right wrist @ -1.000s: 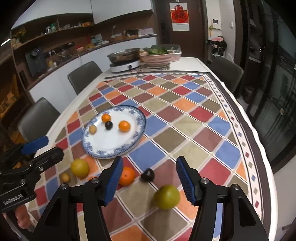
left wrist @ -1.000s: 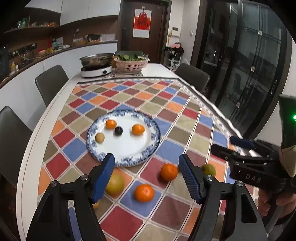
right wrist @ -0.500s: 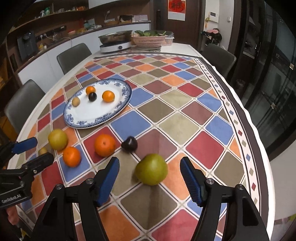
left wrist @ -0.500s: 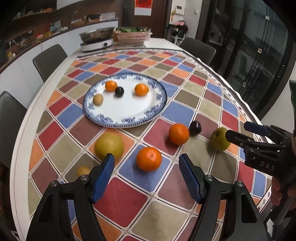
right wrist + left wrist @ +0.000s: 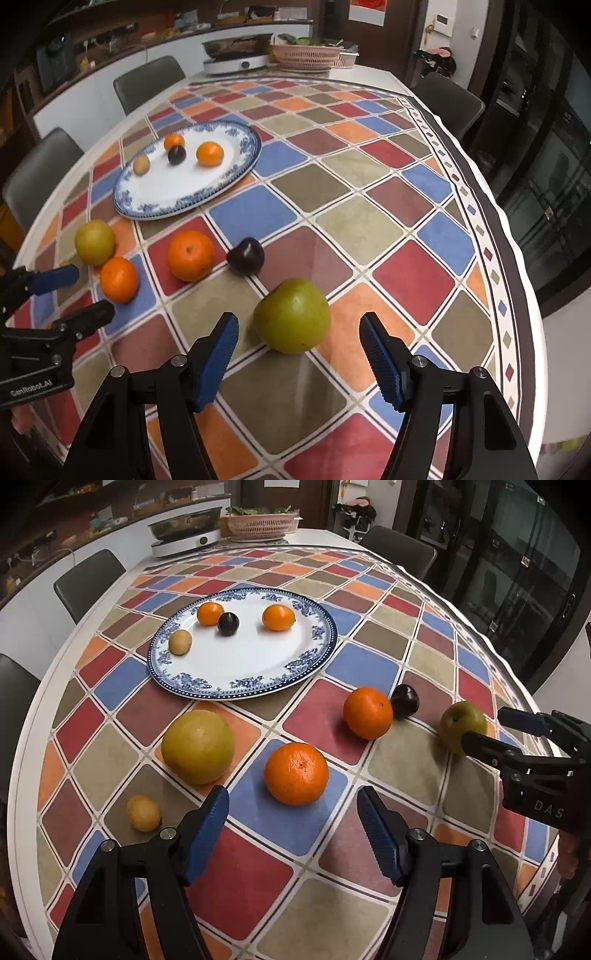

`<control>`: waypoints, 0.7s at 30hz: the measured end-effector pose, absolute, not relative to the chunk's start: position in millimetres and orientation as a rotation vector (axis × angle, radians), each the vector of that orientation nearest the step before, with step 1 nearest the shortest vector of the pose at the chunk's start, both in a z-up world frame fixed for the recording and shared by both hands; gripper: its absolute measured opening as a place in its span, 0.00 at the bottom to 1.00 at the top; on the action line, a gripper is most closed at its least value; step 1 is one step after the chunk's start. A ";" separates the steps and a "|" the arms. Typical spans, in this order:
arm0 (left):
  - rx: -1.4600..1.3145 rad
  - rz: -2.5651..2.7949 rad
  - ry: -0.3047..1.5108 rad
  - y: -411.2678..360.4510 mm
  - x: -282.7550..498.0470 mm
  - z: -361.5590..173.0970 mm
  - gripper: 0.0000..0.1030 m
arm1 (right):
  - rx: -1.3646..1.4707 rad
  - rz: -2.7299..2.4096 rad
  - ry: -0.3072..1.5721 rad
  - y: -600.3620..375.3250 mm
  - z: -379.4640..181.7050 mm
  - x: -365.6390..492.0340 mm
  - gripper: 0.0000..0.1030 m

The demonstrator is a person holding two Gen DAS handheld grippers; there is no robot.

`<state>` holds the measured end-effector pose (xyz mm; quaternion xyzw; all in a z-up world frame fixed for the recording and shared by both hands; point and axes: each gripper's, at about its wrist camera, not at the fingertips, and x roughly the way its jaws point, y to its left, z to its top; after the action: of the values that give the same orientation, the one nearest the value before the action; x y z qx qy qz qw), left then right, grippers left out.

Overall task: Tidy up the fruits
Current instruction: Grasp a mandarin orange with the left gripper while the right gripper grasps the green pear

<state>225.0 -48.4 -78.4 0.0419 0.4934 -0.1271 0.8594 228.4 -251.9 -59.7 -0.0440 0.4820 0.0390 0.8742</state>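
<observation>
The left gripper [image 5: 292,806], black-framed with ribbed blue pads, is spread wide and holds nothing; a round orange [image 5: 296,773] on a blue tile of the checked tablecloth [image 5: 373,664] sits just ahead of the gap between its fingertips, not touching either pad. To the left of that orange lies a large yellow-green round fruit [image 5: 198,746], and nearer the table edge a small yellow fruit [image 5: 143,813] rests beside the left pad. Further out to the right are a second orange [image 5: 368,712] and a dark purple plum [image 5: 405,700] touching it or nearly so. The right gripper [image 5: 298,332], of the same black and blue build, also stands wide and empty, with a green round apple-like fruit [image 5: 291,316] just ahead of its fingertips, near the line between them and clear of both pads. Beyond the loose fruit sits the white oval plate with a blue floral rim [image 5: 314,657], which carries two small oranges [image 5: 210,613] and [image 5: 278,617], a small dark plum [image 5: 228,624] and a small tan fruit [image 5: 180,641], all toward its far side and apart from one another except the plum, which sits just beside the left small orange. At the far end of the table stand a white electric cooker with a metal pan [image 5: 183,541] and a pink woven basket of greens [image 5: 262,526]. Grey chairs [image 5: 90,579] line the table's edge.
</observation>
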 end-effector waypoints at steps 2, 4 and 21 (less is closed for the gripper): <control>0.100 -0.264 1.032 -49.7 228.1 -81.8 0.69 | -0.107 0.083 1.014 -250.9 -63.4 230.6 0.67; 0.121 -0.259 1.032 -51.8 231.5 -85.8 0.69 | -0.113 0.086 1.018 -250.7 -66.6 232.4 0.67; 0.121 -0.283 1.067 -61.9 248.4 -101.7 0.41 | -0.113 0.123 1.045 -253.3 -87.4 247.8 0.64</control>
<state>248.4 -61.9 -101.7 0.0572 0.5066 -0.1343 0.8497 247.8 -253.3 -87.4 -0.0540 0.4986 0.0586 0.8632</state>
